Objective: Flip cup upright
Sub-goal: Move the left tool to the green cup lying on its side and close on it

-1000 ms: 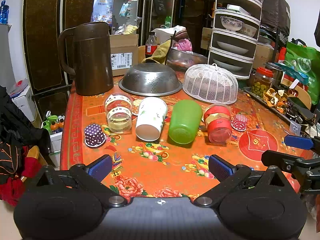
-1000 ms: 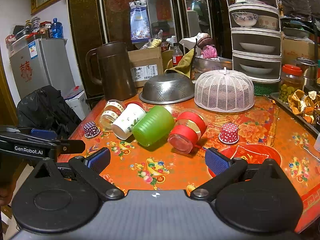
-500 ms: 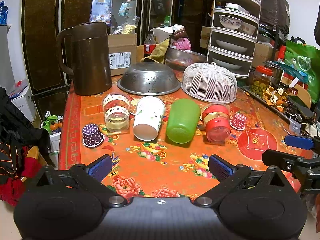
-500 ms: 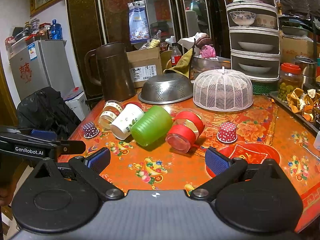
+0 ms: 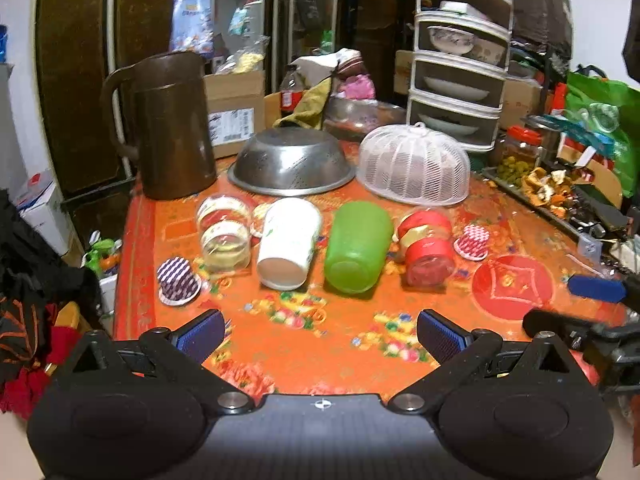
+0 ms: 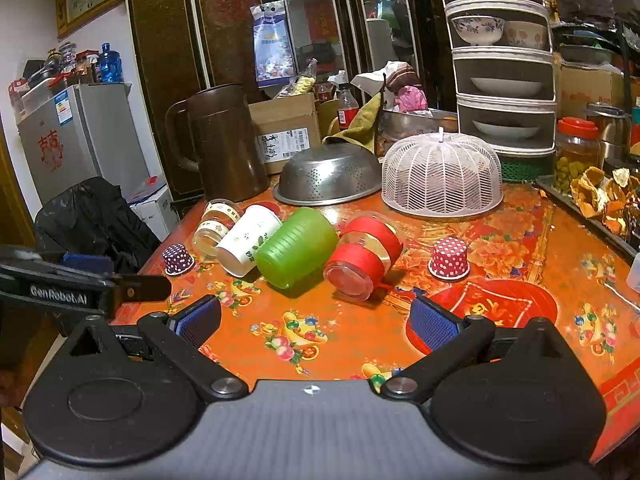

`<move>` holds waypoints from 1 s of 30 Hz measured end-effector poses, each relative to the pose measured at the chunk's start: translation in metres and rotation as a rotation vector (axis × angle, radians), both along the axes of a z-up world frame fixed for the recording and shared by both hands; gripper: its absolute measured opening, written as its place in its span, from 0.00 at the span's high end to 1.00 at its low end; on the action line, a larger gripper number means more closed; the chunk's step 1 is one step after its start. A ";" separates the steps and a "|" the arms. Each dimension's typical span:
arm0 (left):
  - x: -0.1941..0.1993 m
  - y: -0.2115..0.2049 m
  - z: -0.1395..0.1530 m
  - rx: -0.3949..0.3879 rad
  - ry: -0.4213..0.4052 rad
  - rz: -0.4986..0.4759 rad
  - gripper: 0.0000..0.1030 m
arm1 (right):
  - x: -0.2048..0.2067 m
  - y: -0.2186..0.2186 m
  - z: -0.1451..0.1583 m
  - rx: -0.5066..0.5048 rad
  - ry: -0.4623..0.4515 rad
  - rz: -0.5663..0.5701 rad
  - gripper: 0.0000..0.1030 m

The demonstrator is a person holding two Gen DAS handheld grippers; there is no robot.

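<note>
Several cups lie on their sides in a row on the orange table: a clear glass cup (image 5: 225,233) (image 6: 214,223), a white paper cup (image 5: 289,243) (image 6: 247,240), a green plastic cup (image 5: 357,245) (image 6: 295,247) and a red-banded cup (image 5: 425,251) (image 6: 365,257). Their bases face me. My left gripper (image 5: 320,336) is open and empty at the near table edge, short of the cups. My right gripper (image 6: 316,324) is open and empty, near the red-banded cup's base.
Two small dotted caps, purple (image 5: 178,281) (image 6: 177,259) and red (image 5: 472,242) (image 6: 449,258), stand at the row's ends. Behind are a brown jug (image 5: 170,128), an upturned steel colander (image 5: 291,163), a white mesh food cover (image 5: 414,166) and a shelf rack (image 6: 502,60).
Both grippers have edged a little forward toward the row of cups. The left view is slightly blurred from motion. Nothing on the table has moved.
</note>
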State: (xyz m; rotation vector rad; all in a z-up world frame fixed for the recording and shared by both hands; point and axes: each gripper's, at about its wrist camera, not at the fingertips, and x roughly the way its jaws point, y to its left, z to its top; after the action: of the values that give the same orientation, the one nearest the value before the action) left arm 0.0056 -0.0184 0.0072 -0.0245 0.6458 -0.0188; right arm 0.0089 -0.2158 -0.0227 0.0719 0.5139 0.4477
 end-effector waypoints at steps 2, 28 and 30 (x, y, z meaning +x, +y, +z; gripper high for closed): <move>0.007 0.001 0.010 -0.011 -0.022 -0.023 0.00 | 0.001 -0.004 -0.002 0.006 0.004 -0.004 0.01; 0.192 -0.045 -0.040 0.096 0.346 -0.142 0.18 | -0.001 -0.062 -0.018 0.088 0.060 -0.063 0.01; 0.195 -0.045 -0.043 0.102 0.351 -0.144 0.19 | -0.001 -0.061 -0.019 0.088 0.062 -0.058 0.01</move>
State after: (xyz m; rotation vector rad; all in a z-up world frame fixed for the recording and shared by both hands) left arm 0.2006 -0.0639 -0.0359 0.1199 0.9977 -0.1230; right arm 0.0080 -0.2770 -0.0418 0.1854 0.5512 0.4121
